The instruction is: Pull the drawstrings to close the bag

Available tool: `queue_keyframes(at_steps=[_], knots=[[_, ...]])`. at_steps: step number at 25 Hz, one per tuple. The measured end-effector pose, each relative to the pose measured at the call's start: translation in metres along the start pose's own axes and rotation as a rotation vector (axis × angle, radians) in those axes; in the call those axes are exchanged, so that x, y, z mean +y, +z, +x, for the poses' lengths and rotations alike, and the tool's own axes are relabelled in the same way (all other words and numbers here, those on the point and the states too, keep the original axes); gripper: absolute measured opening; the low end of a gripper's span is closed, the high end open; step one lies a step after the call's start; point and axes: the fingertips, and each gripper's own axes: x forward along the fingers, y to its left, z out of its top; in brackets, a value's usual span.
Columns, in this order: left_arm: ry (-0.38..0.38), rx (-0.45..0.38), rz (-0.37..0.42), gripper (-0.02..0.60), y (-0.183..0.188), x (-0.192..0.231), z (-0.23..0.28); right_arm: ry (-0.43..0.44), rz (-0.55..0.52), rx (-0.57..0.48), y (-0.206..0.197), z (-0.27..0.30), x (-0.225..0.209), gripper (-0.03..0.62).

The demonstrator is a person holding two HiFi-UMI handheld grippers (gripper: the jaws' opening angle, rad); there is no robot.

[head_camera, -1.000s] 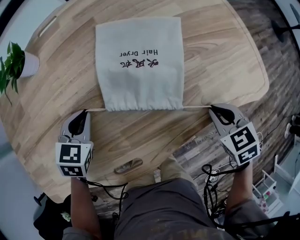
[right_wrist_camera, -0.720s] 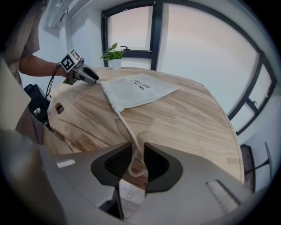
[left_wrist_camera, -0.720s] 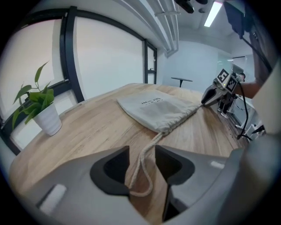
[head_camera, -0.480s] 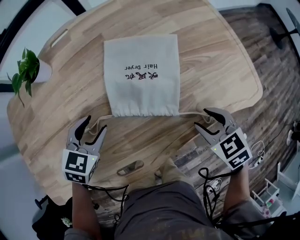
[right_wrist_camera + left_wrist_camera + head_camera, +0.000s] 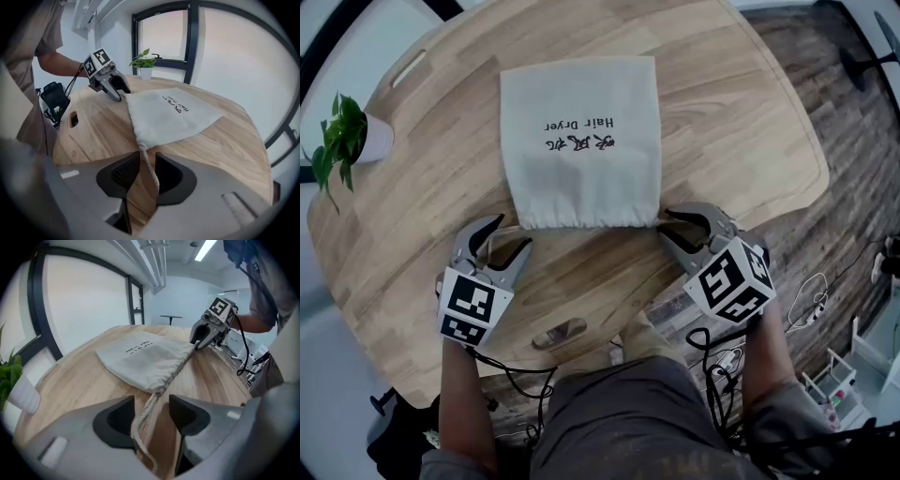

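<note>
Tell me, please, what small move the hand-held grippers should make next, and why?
Probably close the left hand-held gripper on the slack drawstring lying between its open jaws. The jaws of the right hand-held gripper, beside the bag, have just been closing around the other cord.

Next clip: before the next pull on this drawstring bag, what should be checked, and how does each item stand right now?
1. Left drawstring between the jaws of the left gripper: ok, it lies in the gap.
2. Left gripper clamped on it: not ok, jaws apart, not pressing the cord.
3. Right drawstring between the jaws of the right gripper: ok.
4. Right gripper clamped: not ok, its jaws have just been closing but a gap shows.
5. Mouth of the bag closed: not ok, only lightly puckered and nearly full width.
6. Bag flat on the table, potted plant out of the way: ok.
</note>
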Motion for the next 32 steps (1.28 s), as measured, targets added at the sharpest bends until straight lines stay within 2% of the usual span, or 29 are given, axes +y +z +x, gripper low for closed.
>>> queue_keyframes(at_steps=[3,7,9,10,11,18,20,22,23,24,25,28,32], knots=[[-0.025,-0.005,0.005,0.157,0.0036,-0.0012,0.004,0.016,0.014,-0.009,0.001,0.0018,0.0002,0.129],[-0.056,-0.002,0.001,0.142,0.0026,-0.0005,0.0051,0.035,0.017,-0.008,0.0021,0.004,0.0006,0.131],[-0.064,-0.009,-0.003,0.099,0.0012,-0.0006,0.0044,0.042,0.015,-0.008,0.0018,0.0036,0.0018,0.129],[-0.066,-0.013,-0.001,0.024,0.0004,-0.0005,0.0041,0.042,0.013,-0.009,0.0017,0.0035,0.0025,0.111],[-0.068,-0.015,0.002,0.014,-0.0003,-0.0002,0.0038,0.039,0.013,-0.01,0.0017,0.0036,0.0029,0.043],[-0.063,-0.021,0.048,0.013,-0.0013,0.0009,0.0037,0.025,0.009,-0.029,0.0031,0.005,0.0023,0.052],[-0.062,-0.023,0.052,0.014,-0.0011,0.0003,0.0034,0.028,-0.003,-0.029,0.0045,0.0051,0.0026,0.103],[-0.069,-0.024,0.053,0.014,0.0001,-0.0011,0.004,0.039,-0.01,-0.028,0.005,0.0047,0.0046,0.121],[-0.075,-0.025,0.052,0.014,0.0003,-0.0014,0.0043,0.044,-0.013,-0.029,0.0052,0.0049,0.0059,0.114],[-0.082,-0.026,0.045,0.014,0.0,-0.0009,0.0043,0.045,-0.009,-0.035,0.0055,0.0053,0.0068,0.074],[-0.09,-0.028,0.029,0.014,-0.0005,0.0003,0.0042,0.045,0.008,-0.046,0.0059,0.0056,0.007,0.041],[-0.098,-0.029,-0.04,0.011,-0.0009,0.0047,0.0038,0.043,0.127,-0.083,0.0047,0.0044,0.0033,0.037],[-0.063,-0.003,-0.076,0.009,-0.0017,0.0075,0.004,0.027,0.228,-0.076,0.002,0.0033,-0.0004,0.035]])
